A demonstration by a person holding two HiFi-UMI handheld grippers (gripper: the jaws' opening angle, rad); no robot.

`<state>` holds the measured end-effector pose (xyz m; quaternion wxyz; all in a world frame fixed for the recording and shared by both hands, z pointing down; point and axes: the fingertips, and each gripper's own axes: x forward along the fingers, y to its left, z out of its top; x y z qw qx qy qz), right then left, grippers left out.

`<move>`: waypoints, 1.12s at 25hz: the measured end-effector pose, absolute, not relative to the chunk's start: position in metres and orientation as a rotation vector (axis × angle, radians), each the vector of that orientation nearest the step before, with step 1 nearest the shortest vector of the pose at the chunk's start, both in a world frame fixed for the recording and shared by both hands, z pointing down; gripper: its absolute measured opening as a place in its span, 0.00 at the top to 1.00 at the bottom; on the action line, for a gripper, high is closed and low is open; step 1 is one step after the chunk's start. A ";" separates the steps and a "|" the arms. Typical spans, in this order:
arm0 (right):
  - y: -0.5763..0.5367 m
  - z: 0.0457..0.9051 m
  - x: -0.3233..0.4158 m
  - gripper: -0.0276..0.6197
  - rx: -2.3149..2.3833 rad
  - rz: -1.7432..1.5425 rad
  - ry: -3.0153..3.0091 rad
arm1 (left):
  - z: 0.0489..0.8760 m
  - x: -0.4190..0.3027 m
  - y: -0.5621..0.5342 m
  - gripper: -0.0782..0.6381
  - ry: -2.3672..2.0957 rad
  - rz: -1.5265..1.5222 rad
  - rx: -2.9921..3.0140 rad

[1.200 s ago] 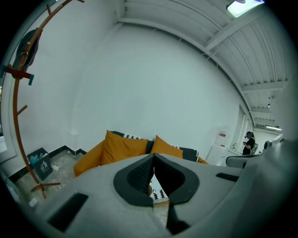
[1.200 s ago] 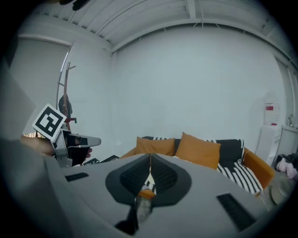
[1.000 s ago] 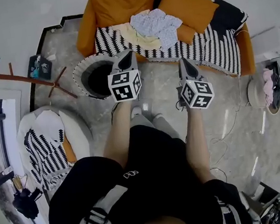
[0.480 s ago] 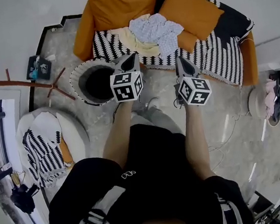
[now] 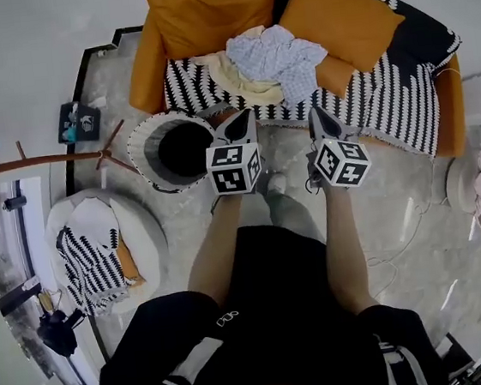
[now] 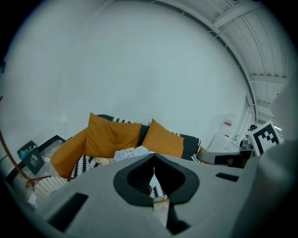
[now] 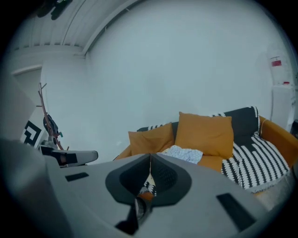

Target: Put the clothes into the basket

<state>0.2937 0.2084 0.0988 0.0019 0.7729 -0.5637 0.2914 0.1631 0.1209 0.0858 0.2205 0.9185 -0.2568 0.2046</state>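
A pale blue patterned garment (image 5: 279,53) and a cream one (image 5: 232,76) lie heaped on the orange sofa (image 5: 203,15), over its black-and-white striped throw. The white woven basket (image 5: 143,151), dark inside, stands on the floor left of the sofa's front. My left gripper (image 5: 241,118) hovers shut just right of the basket, short of the sofa edge. My right gripper (image 5: 314,115) is shut beside it, level with it. Neither holds anything. In the left gripper view the clothes (image 6: 130,152) show just past the closed jaws; in the right gripper view the blue garment (image 7: 184,153) does too.
A wooden coat stand (image 5: 55,158) lies across the floor at left. A round white chair (image 5: 143,242) with a zigzag cushion sits at lower left. A framed picture (image 5: 77,124) leans by the wall. Cables (image 5: 392,239) trail on the floor at right.
Both grippers moved forward and lower toward the sofa, staying shut. The sofa, clothes and basket now sit closer in the head view as the person stepped nearer.
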 end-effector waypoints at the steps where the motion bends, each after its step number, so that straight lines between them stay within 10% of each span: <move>1: 0.205 0.107 0.293 0.94 2.414 0.936 -1.766 | 0.093 0.166 0.118 0.88 -0.704 0.580 2.531; 28: 0.111 0.395 0.372 0.94 2.312 1.056 -1.656 | 0.378 0.283 -0.016 0.88 -0.428 0.773 2.666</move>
